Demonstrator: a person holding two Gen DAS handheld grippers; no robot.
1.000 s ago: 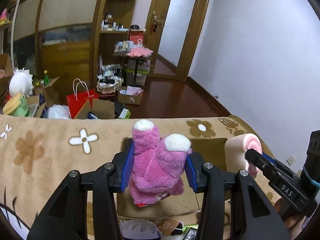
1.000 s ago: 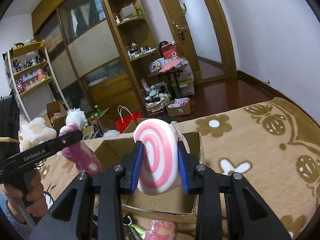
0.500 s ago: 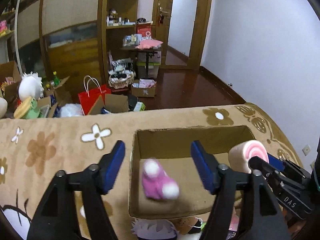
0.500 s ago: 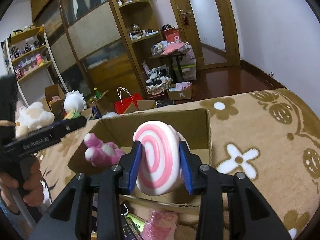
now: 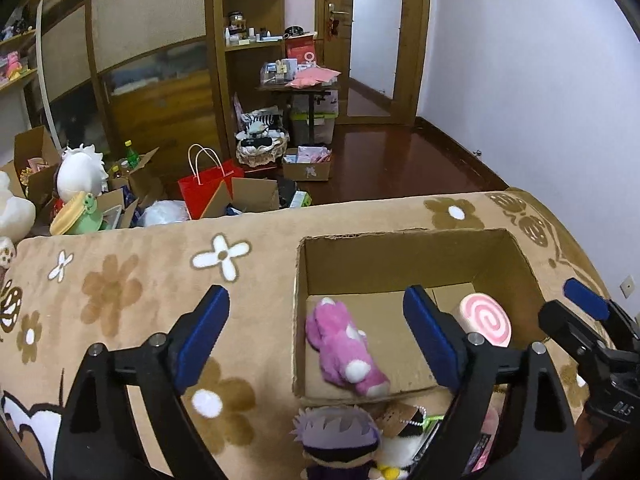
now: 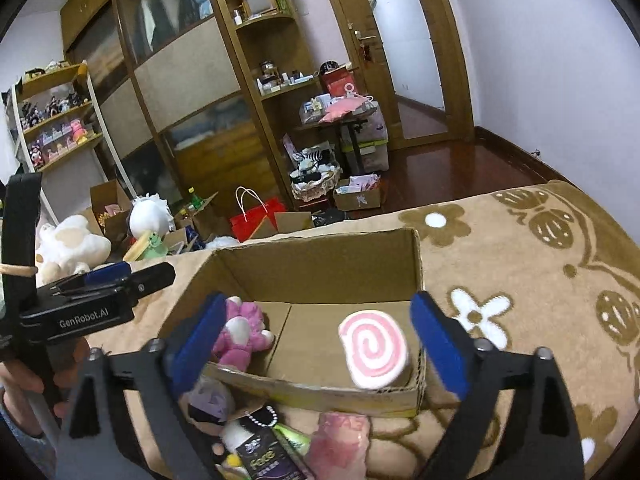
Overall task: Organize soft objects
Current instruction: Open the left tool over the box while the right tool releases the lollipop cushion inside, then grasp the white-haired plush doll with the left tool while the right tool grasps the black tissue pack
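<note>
Floor: we see a red bag (image 5: pixel 205 192) with white handles, just beside open cartons (image 5: pixel 256 196).
Left pile: we see a white plush (image 5: pixel 82 172) above a green frog toy (image 5: pixel 82 216).
Shelf: we see a wooden unit (image 6: pixel 256 40) holding small jars.
Side table: we see a pink cloth (image 5: pixel 316 76) lying on top.
Door: we see it (image 5: pixel 372 36) standing open onto a hallway.
Basket: we see it (image 6: pixel 316 184) near a small carton (image 6: pixel 358 196).
</note>
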